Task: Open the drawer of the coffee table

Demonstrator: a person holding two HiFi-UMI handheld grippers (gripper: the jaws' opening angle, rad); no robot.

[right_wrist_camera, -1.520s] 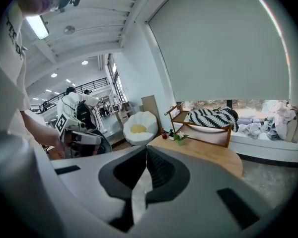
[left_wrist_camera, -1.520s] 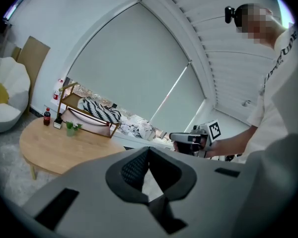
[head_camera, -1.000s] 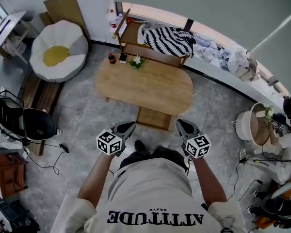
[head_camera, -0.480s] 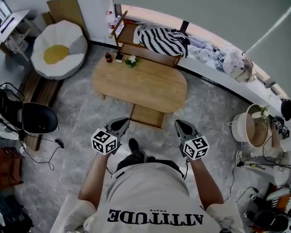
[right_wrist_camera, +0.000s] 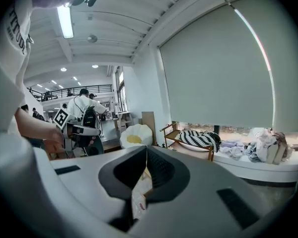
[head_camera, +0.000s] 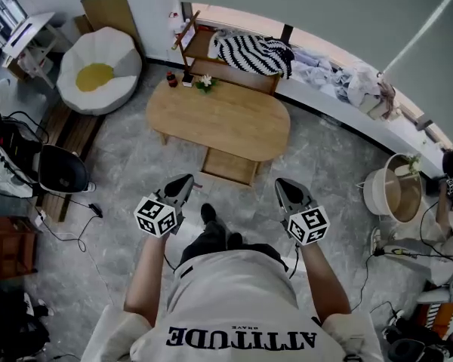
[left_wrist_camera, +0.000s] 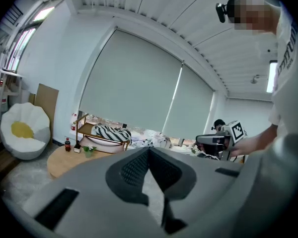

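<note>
The oval wooden coffee table [head_camera: 219,119] stands ahead of me on the grey floor. Its drawer [head_camera: 229,166] sticks out from under the near edge, open and facing me. My left gripper [head_camera: 183,182] hangs shut and empty a little short of the drawer, off its left corner. My right gripper [head_camera: 285,185] is shut too, with nothing held, to the drawer's right. In the left gripper view the jaws [left_wrist_camera: 149,150] meet at the tip, and the table [left_wrist_camera: 64,162] lies low at the left. The right gripper view shows closed jaws [right_wrist_camera: 146,150] pointing roughly level.
A small bottle [head_camera: 171,79] and a plant [head_camera: 204,84] stand at the table's far left end. Behind it is a wooden shelf [head_camera: 204,66] with a striped cloth [head_camera: 253,51]. A white-and-yellow seat [head_camera: 98,70], a black chair [head_camera: 60,176] and floor cables lie left; a round basket [head_camera: 396,194] right.
Both grippers have drawn back from the open drawer and risen slightly, still shut. The drawer stays pulled out.
</note>
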